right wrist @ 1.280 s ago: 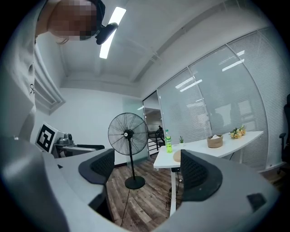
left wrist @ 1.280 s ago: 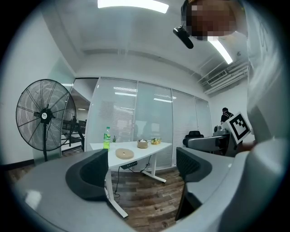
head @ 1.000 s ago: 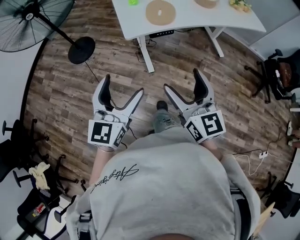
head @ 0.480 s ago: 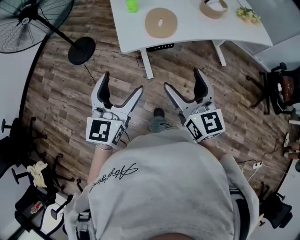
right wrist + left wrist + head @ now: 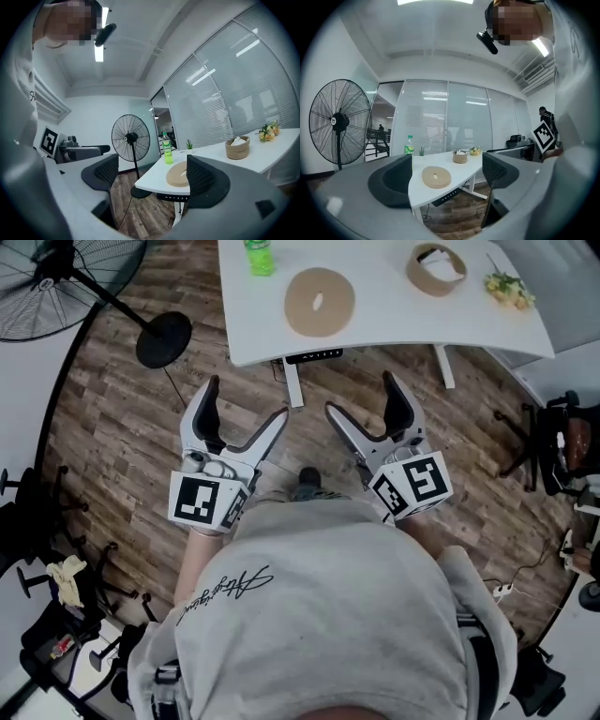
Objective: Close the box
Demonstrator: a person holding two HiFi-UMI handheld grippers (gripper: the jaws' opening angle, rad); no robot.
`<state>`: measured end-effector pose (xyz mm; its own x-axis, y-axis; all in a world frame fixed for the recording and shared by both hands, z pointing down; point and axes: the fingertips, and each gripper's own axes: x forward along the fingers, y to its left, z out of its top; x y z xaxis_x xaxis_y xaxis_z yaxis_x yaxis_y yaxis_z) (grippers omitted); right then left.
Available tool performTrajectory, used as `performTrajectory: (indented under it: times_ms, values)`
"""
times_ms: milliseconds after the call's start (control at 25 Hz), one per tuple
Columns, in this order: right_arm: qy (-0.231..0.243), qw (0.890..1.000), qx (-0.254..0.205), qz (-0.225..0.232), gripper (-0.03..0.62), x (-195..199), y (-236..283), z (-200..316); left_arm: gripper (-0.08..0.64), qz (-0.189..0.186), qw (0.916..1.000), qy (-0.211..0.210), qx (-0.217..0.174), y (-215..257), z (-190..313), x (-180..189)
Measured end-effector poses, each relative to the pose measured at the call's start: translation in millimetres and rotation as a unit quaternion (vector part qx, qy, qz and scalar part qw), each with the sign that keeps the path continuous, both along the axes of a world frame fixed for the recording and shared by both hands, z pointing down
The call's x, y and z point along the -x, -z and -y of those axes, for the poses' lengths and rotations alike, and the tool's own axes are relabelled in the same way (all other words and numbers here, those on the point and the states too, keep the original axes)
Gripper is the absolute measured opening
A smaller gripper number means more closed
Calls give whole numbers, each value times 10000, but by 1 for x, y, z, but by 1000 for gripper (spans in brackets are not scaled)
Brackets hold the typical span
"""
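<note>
- Fingers (image 5: 208,413) of your left gripper (image 5: 247,397) and right gripper (image 5: 359,393) stand spread, gripping nothing.
- Beyond your right fingertips, the round box (image 5: 436,268) sits on the white table (image 5: 384,324), apart from a tan disc (image 5: 319,302).

Round tan box (image 5: 437,269): upright, open, something white inside, on white table (image 5: 380,287). Flat round tan lid (image 5: 319,302): lies flat, well apart, left of box.

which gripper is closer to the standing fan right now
Left. The left gripper hangs over the floor just right of the fan base in the head view. The right gripper is farther right, with the left one between it and the fan.
</note>
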<state>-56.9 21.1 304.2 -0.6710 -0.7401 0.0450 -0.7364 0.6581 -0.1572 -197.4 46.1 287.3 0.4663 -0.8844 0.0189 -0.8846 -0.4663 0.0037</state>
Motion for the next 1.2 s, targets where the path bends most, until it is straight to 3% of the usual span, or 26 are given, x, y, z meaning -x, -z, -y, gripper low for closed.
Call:
performTrajectory:
  times_ms: [240,1000,1200]
  values:
    - [72,10000,-3,8,437,5,-1,12,453,39,9999,-52,150,-10,11,3]
    - [133,9997,134,-130,439,-9,-12,34,449,157,9995,-246,86,-7,40,-16]
    - [101,9996,259,-98,439,-7,-23,38,449,116,9982,-498,302,-21,41,-21]
